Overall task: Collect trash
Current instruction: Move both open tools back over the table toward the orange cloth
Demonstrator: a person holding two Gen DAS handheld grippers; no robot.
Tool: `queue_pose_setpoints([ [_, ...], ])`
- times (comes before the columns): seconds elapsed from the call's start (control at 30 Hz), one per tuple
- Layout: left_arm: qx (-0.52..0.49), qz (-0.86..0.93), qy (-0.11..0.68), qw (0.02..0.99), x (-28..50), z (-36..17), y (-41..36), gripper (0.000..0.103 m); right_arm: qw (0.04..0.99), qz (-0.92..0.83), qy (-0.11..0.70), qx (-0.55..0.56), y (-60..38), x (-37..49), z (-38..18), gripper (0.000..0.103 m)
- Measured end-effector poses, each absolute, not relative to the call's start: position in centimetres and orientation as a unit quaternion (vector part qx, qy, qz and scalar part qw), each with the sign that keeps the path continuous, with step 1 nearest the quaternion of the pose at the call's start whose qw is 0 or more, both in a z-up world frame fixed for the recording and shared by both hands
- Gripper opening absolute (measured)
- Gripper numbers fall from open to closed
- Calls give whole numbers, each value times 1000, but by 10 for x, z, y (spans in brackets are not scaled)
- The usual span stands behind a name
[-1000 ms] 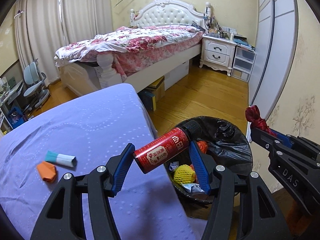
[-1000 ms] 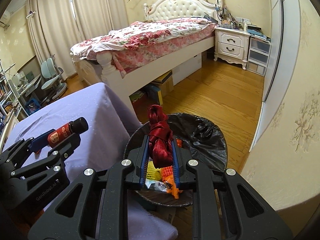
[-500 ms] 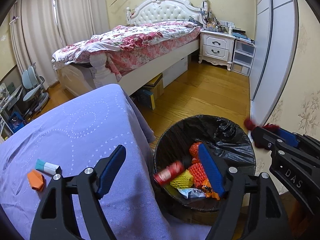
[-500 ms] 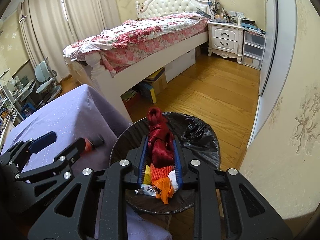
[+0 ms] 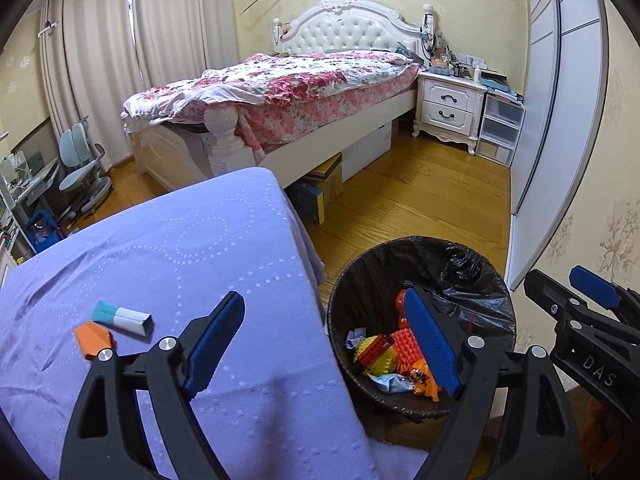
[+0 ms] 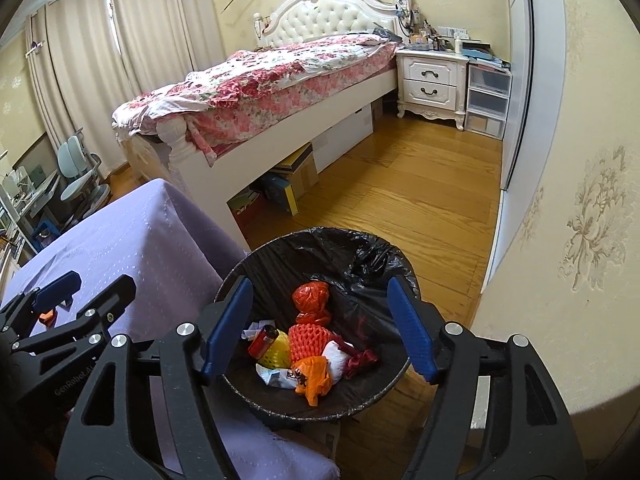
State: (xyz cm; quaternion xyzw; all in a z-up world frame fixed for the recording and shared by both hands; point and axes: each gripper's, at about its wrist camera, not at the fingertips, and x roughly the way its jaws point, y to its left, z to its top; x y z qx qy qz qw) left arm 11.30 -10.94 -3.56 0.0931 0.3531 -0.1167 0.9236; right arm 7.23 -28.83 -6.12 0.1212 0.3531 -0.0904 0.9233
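A black-lined trash bin (image 6: 320, 233) (image 5: 424, 240) stands on the floor by the purple table. In it lie a red bottle (image 6: 263, 336), a dark red cloth (image 6: 362, 362), orange netting (image 6: 310, 340) and wrappers. My right gripper (image 6: 320, 330) hangs over the bin, its jaws opening with nothing between them. My left gripper (image 5: 324, 340) hovers at the table's edge beside the bin, jaws also opening and empty. On the table (image 5: 192, 248) lie a teal-and-white box (image 5: 122, 317) and an orange piece (image 5: 94, 338). Each gripper shows in the other's view: the left (image 6: 86, 290), the right (image 5: 568, 288).
A bed (image 5: 304, 80) with a floral cover stands behind, with boxes (image 5: 320, 188) under it. A white nightstand (image 5: 448, 108) and plastic drawers (image 5: 500, 132) sit against the far wall. A wardrobe door (image 5: 556, 120) and wallpapered wall flank the bin's right. Wooden floor lies between.
The left gripper let go of the red bottle and the right let go of the dark red cloth; both now lie in the bin. Both pairs of jaws have spread wide.
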Motion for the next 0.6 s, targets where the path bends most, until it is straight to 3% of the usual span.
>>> queue_pose_setpoints([
  [0.17,97,-98,345,928,102,-33,-93,82,925,-88,349,119,-279,66,-58,78],
  [0.6,93,3,368,925,92,-51,-5,82,921,-13,373,113,-210,67,-57,79],
])
